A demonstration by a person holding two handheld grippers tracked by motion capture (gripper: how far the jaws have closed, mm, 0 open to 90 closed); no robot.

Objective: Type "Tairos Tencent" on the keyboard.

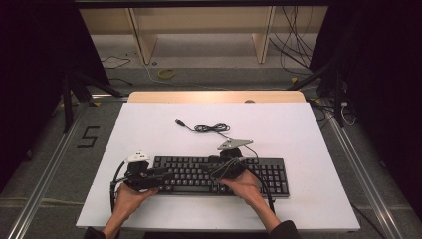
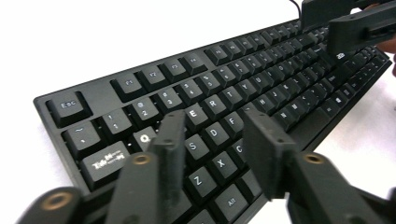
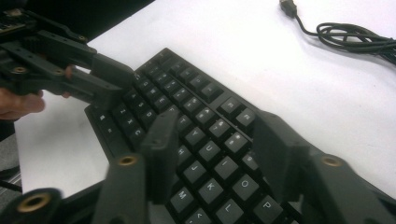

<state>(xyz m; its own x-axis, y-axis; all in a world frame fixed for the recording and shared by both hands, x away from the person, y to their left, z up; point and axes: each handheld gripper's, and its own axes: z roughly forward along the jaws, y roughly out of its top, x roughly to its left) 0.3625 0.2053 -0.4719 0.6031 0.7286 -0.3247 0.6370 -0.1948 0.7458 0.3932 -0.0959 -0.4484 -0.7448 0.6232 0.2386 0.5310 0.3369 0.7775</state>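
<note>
A black keyboard (image 1: 271,174) lies along the near part of the white table top (image 1: 298,129). Its cable (image 1: 211,128) sits coiled behind it and ends in a loose USB plug (image 1: 180,122). My left gripper (image 1: 161,173) hovers low over the keyboard's left end. In the left gripper view its jaws (image 2: 212,126) stand apart above the letter keys (image 2: 219,102), gripping nothing. My right gripper (image 1: 215,163) hangs over the middle of the keyboard. In its own view, the right gripper (image 3: 215,126) is open above the keys (image 3: 205,154), with nothing clamped. The two grippers point towards each other.
A hand holds each gripper from the near edge. The coiled cable (image 3: 355,35) lies on bare white surface beyond the keyboard. A wooden strip (image 1: 214,96) borders the table's far side. Dark stands and loose wires occupy the floor behind and to both sides.
</note>
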